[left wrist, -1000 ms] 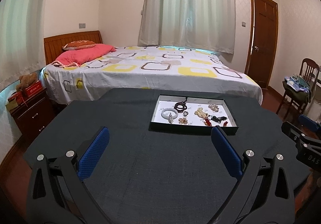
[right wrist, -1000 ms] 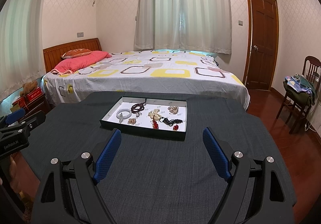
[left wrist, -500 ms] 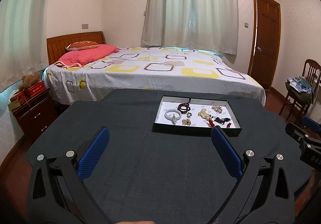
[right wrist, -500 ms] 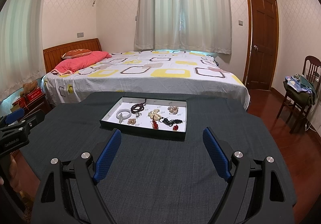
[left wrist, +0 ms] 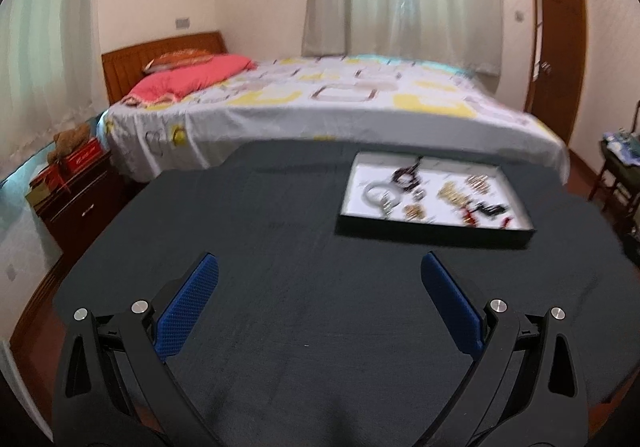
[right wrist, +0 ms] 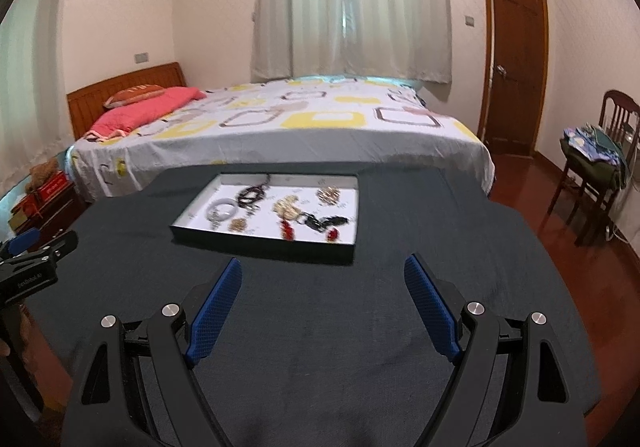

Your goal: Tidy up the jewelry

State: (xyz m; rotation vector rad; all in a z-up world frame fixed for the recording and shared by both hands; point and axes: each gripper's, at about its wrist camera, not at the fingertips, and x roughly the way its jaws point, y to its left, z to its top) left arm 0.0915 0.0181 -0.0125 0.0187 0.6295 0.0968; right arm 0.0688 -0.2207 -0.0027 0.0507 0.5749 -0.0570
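Observation:
A shallow black tray with a white floor (left wrist: 360,183) (right wrist: 192,223) sits on the dark cloth-covered table (left wrist: 280,239) (right wrist: 440,231). It holds several jewelry pieces: a white bangle (left wrist: 376,193) (right wrist: 221,209), a dark bead string (left wrist: 406,177) (right wrist: 252,194), gold pieces (right wrist: 328,194) and red and black pieces (right wrist: 320,225). My left gripper (left wrist: 320,287) is open and empty, near and left of the tray. My right gripper (right wrist: 322,285) is open and empty, just in front of the tray. The left gripper also shows in the right wrist view (right wrist: 36,251).
A bed (right wrist: 280,127) stands beyond the table's far edge. A nightstand (left wrist: 76,199) stands at the left, a chair with clothes (right wrist: 592,151) and a door (right wrist: 514,55) at the right.
Both views are blurred by motion. The left gripper has swung left, so the tray sits further right in its view. The right gripper has moved closer to the tray.

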